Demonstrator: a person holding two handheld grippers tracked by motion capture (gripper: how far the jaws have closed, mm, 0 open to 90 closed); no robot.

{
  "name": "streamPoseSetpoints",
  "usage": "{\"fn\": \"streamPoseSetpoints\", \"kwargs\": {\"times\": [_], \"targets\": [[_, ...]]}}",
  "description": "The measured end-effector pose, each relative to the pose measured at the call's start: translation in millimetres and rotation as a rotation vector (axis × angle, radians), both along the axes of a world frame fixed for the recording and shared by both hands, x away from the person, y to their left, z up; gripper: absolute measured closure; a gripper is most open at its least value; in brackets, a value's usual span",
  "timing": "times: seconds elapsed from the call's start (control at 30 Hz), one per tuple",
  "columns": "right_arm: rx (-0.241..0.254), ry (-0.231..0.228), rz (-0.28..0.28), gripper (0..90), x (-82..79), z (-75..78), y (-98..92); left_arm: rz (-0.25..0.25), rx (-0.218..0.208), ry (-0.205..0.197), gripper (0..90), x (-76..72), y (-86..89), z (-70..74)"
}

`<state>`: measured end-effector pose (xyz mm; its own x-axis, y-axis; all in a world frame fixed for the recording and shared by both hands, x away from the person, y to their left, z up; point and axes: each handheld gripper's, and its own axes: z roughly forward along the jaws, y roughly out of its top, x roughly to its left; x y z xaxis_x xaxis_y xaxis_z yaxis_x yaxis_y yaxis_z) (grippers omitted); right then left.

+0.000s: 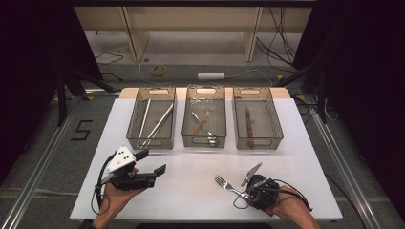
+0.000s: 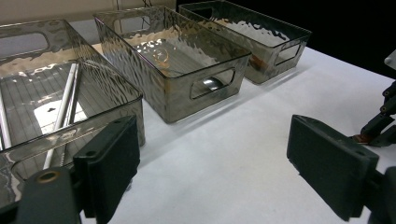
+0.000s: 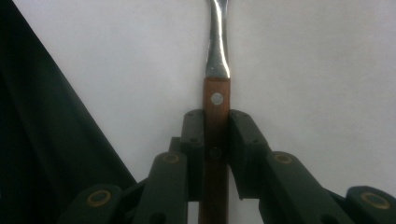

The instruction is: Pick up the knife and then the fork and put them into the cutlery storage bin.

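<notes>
While left tool (image 1: 160, 170) gapes empty, right tool (image 3: 215, 135) clamps fork (image 1: 225, 184) handle above table (image 1: 191, 191).
</notes>
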<state>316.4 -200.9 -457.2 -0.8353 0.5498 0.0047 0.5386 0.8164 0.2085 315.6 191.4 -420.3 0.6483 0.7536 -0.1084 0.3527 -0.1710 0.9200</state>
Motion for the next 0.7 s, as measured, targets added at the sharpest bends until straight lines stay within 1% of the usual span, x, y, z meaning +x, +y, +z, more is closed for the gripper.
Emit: {"fn": "streamPoseSetpoints", "kwargs": {"times": [0.07,0.2,0.23,0.33,0.53,0.7], "targets": [[0.004,0.006,-0.003,77.5,0.1,0.5,-0.5,0.001,-0.002,0.0,16.6,-0.3,0.2,0.3],[0.015,0.007,0.011,77.5,1.4,0.6,-2.4,0.002,-0.001,0.002,16.6,0.1,0.4,0.1],[0.025,0.005,0.011,77.6,2.1,0.6,-3.3,0.002,-0.002,0.001,16.6,-0.1,0.4,0.2],[0.039,0.0,-0.001,77.6,3.7,2.7,-5.1,0.002,-0.004,0.001,16.6,0.1,0.8,0.3],[0.092,-0.029,-0.011,77.6,8.6,10.7,-11.8,0.0,-0.002,0.002,16.6,0.3,0.5,0.0],[0.135,-0.034,-0.044,77.6,13.3,16.7,-18.1,0.001,-0.004,0.003,16.6,0.4,0.6,0.0]]}}
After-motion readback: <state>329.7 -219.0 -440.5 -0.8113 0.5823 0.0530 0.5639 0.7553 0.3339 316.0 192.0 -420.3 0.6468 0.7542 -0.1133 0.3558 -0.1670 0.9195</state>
